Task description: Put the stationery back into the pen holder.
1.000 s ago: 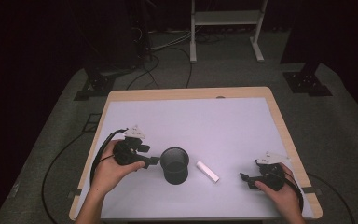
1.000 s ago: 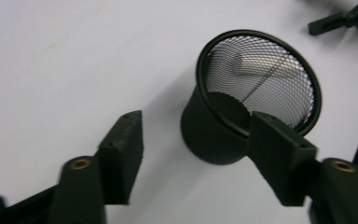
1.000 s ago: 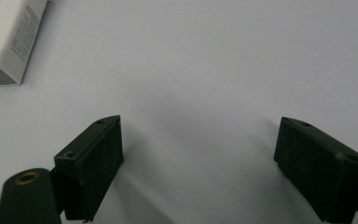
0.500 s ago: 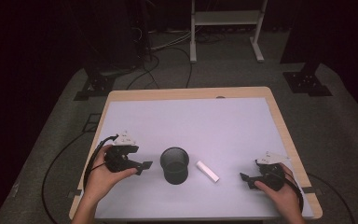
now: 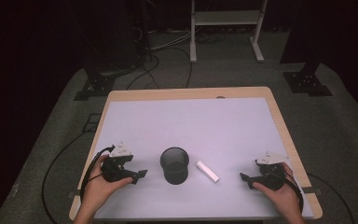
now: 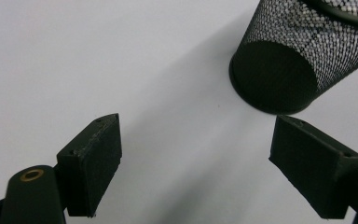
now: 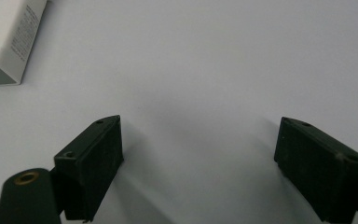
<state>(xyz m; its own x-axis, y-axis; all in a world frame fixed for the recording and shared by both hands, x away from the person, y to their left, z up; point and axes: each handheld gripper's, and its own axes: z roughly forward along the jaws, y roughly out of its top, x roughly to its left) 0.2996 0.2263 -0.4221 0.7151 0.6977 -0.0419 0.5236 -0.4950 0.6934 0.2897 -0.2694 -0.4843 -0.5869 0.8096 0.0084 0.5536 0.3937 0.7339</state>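
A black mesh cup [image 5: 174,164] stands upright near the table's front middle; its base and wall appear at the upper right of the left gripper view [image 6: 289,60]. A small white box [image 5: 207,171] lies flat just right of the cup, and its end shows at the top left of the right gripper view [image 7: 9,39]. My left gripper [image 5: 142,173] rests low on the table left of the cup, jaws wide open with nothing between them [image 6: 196,163]. My right gripper [image 5: 243,178] sits at the front right, open and empty [image 7: 198,163], pointing toward the box.
The table [image 5: 191,121] has a pale lilac top with a wooden rim [image 5: 186,94]. Cables [image 5: 56,163] trail off the left edge over grey carpet. A white metal stand [image 5: 223,23] and dark stand bases [image 5: 307,81] sit behind the table.
My left gripper has drawn back from the cup, moving left and toward the front edge. The right gripper, cup and box have stayed put.
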